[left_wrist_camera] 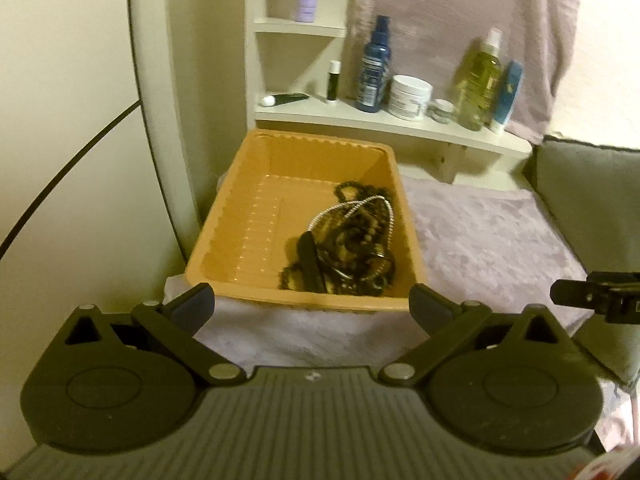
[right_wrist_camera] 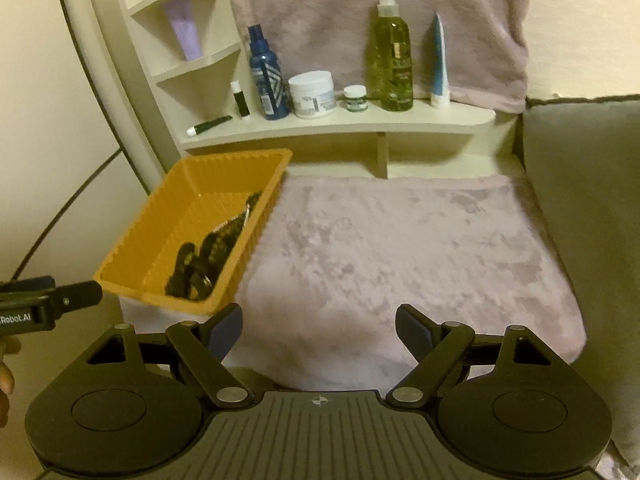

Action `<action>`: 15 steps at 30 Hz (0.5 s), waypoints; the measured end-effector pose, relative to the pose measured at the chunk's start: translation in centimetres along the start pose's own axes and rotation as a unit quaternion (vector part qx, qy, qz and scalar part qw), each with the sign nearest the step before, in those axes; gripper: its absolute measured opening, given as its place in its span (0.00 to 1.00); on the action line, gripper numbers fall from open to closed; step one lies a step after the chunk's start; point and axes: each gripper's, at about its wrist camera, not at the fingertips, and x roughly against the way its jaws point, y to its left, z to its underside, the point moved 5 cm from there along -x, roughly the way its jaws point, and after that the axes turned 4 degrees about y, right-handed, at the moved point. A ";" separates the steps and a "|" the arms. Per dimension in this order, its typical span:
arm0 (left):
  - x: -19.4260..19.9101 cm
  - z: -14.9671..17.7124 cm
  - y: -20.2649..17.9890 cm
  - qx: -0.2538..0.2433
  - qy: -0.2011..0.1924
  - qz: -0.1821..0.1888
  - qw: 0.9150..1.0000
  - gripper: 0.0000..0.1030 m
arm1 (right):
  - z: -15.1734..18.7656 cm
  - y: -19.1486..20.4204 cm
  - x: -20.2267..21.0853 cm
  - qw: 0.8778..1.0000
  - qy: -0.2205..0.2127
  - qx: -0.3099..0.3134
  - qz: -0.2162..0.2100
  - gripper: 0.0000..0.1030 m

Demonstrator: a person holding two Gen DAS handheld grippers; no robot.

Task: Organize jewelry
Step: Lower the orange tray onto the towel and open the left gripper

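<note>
Orange tray [left_wrist_camera: 248,216] long axis runs away; jewelry [left_wrist_camera: 348,248] inside; both hand-held grippers released.

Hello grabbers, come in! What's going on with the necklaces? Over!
Left gripper open, empty. Right gripper open, empty, over the pink fuzzy cloth. Tangled dark bead necklaces piled in orange plastic tray. Nothing blocking.

Black two-finger left gripper [left_wrist_camera: 312,310], jaws spread wide, empty, held level. Black two-finger right gripper [right_wrist_camera: 319,330], jaws likewise wide apart, empty, level alongside the left.
</note>
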 end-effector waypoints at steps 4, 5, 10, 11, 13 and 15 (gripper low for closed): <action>0.3 0.5 -1.4 -0.013 0.008 0.007 1.000 1.00 | 1.1 -0.5 0.7 1.000 0.010 -0.009 0.004 0.81; 0.4 0.7 -1.8 -0.014 0.010 0.010 1.000 1.00 | 1.4 -0.6 0.9 1.000 0.010 -0.012 0.003 0.81; 0.4 1.6 -3.5 -0.022 0.019 0.013 1.000 1.00 | 2.3 -1.2 1.4 1.000 0.017 -0.016 0.011 0.81; 0.4 1.7 -3.8 -0.022 0.021 0.015 0.999 1.00 | 2.4 -1.3 1.5 1.000 0.017 -0.015 0.014 0.81; 0.4 2.1 -4.4 -0.020 0.026 0.016 0.999 1.00 | 2.7 -1.4 1.6 1.000 0.015 -0.016 0.020 0.81; 0.3 2.4 -5.0 -0.024 0.030 0.017 0.999 1.00 | 3.0 -1.6 1.7 0.999 0.017 -0.016 0.026 0.81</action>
